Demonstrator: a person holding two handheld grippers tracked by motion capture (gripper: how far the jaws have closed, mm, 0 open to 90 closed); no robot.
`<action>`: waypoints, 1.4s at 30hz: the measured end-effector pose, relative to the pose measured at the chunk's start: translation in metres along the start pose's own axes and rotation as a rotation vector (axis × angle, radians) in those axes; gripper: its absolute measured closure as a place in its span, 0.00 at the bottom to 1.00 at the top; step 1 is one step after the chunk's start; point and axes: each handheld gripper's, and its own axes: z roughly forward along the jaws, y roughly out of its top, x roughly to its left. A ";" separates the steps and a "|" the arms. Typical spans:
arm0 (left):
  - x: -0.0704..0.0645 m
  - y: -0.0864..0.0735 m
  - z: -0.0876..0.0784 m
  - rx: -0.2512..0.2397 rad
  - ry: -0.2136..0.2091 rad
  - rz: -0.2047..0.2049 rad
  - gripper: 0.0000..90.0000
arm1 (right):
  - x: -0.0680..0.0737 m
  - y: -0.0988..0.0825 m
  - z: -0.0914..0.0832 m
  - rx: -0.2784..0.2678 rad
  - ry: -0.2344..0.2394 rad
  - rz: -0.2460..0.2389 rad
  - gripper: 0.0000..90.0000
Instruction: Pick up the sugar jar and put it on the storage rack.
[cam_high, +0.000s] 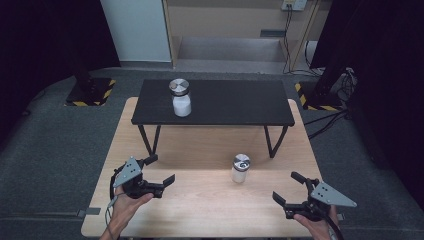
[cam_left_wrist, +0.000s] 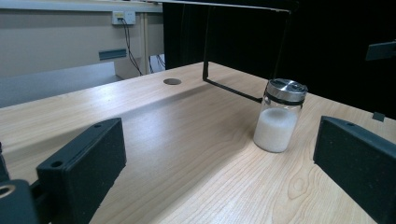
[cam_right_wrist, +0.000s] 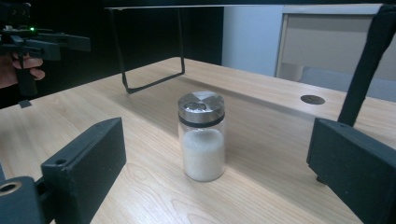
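Two lidded jars: one (cam_high: 240, 168) on the table (cam_high: 200, 210), one (cam_high: 180, 97) on the black shelf (cam_high: 235, 102); both tongs, left (cam_high: 161, 172) and right (cam_high: 289, 187), open, empty.

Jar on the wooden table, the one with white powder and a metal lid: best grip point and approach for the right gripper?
Grip the jar on its glass wall just below the metal lid, coming in level from the person's side with the right gripper. It stands upright and alone on the table, a round straight-sided body, and the open jaws probably span it already.

Second jar (cam_high: 180, 97) upright on black shelf (cam_high: 240, 107); wooden table (cam_high: 200, 205) beneath.
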 end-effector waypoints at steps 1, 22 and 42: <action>0.000 0.000 0.000 0.000 0.000 0.001 0.01 | 0.000 0.002 0.001 0.001 0.003 -0.005 0.05; 0.000 -0.001 0.001 -0.001 -0.008 -0.001 0.01 | -0.008 0.053 0.044 0.112 0.072 -0.058 0.04; 0.000 0.000 0.002 0.007 -0.012 0.009 0.01 | -0.010 0.058 0.108 0.203 0.075 -0.059 0.05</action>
